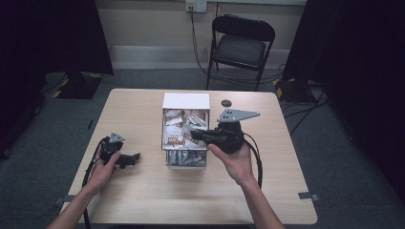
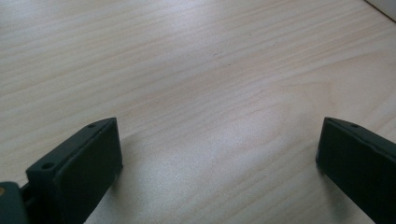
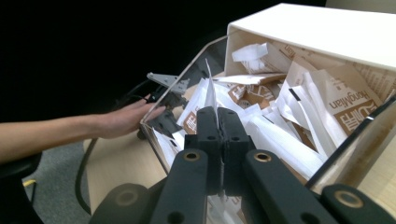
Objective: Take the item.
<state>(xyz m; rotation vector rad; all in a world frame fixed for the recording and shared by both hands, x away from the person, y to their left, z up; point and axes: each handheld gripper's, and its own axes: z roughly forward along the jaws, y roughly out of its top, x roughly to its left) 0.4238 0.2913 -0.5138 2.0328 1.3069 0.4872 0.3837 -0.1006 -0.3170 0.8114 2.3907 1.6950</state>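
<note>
A clear acrylic drawer (image 1: 167,143) pulled out of a white box (image 1: 186,101) stands mid-table, full of white and brown paper sachets (image 1: 181,129). My right gripper (image 1: 195,134) reaches over the drawer from the right. In the right gripper view its jaws (image 3: 218,116) are pressed together on the lower edge of a thin white sachet (image 3: 208,91), which stands upright above the pile (image 3: 280,116). My left gripper (image 1: 135,158) rests low on the table at the left, apart from the drawer. It is open (image 2: 219,154), with bare wood between its fingers (image 2: 88,163).
A small dark round disc (image 1: 226,102) lies on the table (image 1: 143,200) behind the box's right corner. A black folding chair (image 1: 241,45) stands beyond the far edge. Cables trail from both grippers towards the near edge.
</note>
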